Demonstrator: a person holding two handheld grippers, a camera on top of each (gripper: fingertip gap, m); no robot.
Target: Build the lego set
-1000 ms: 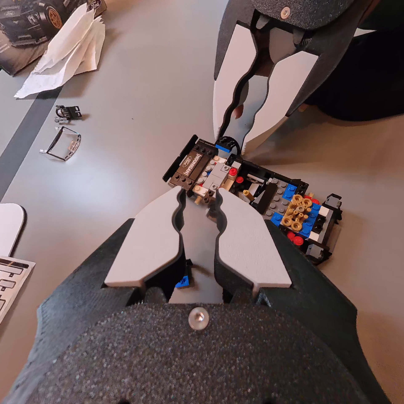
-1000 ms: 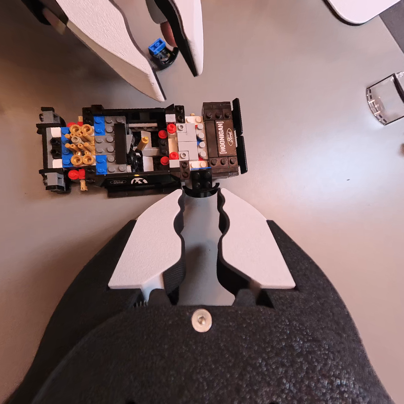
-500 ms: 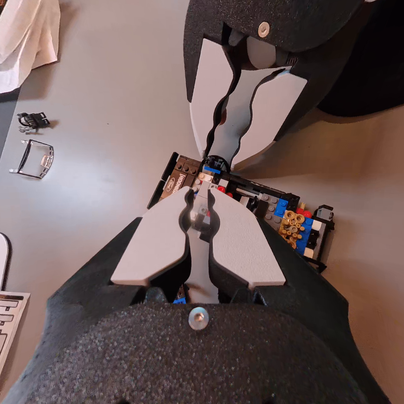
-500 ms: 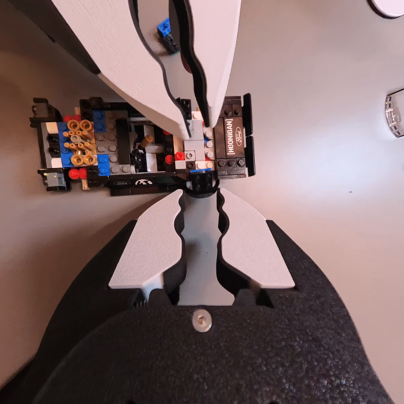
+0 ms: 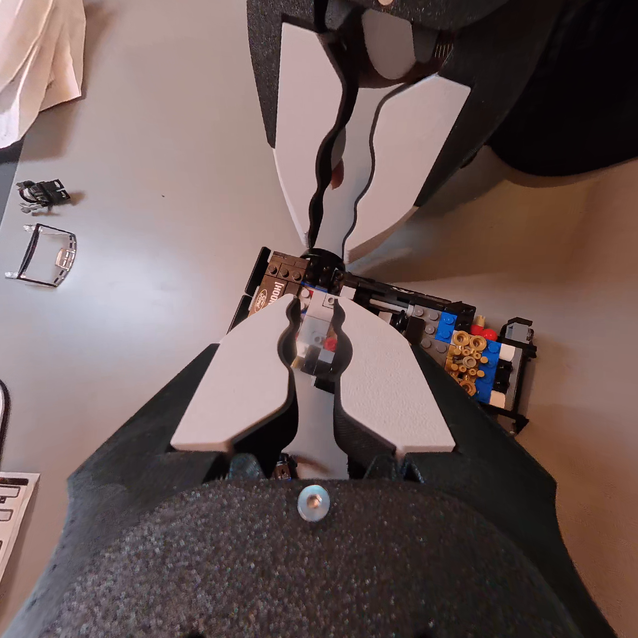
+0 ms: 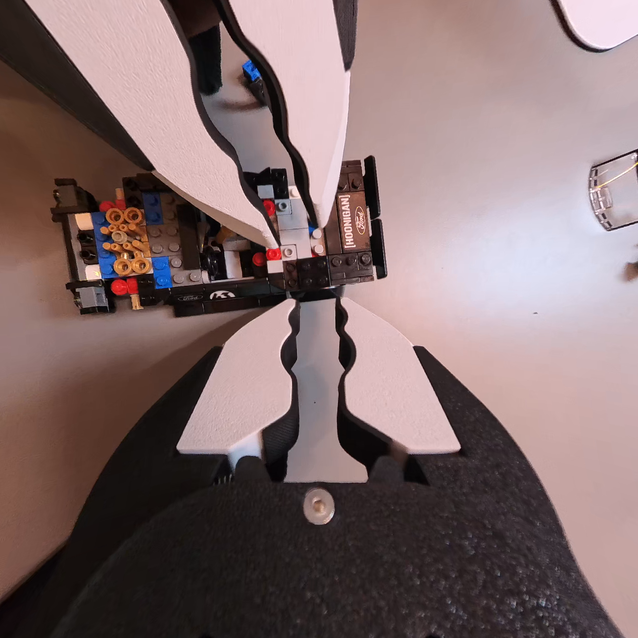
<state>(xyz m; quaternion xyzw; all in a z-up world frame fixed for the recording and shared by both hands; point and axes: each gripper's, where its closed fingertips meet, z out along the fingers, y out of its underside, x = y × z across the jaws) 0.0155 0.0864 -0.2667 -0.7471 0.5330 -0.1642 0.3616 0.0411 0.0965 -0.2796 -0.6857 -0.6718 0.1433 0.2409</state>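
A partly built lego car [image 5: 428,317], black with blue, grey and gold parts, lies on the grey table; it also shows in the right wrist view [image 6: 165,241]. My left gripper [image 5: 316,302] is over the car's rear half, its tips closed on the grey bricks in the car's middle, seen from across [image 6: 297,238]. My right gripper [image 6: 316,303] is at the car's side, shut on a black wheel arch piece [image 6: 312,272] that sits against the car's rear corner; this piece also shows in the left wrist view [image 5: 322,267].
A clear windscreen piece [image 5: 45,255] and a small black part [image 5: 43,193] lie to the left. White paper [image 5: 38,62] is at the far left, a sticker sheet [image 5: 13,511] near the left edge. A small blue and black piece [image 6: 251,70] lies beyond the car. My left and right fingertips are right by each other.
My left gripper has moved forward over the car and closed on its middle bricks. My right gripper has pushed the black arch piece in against the car's corner.
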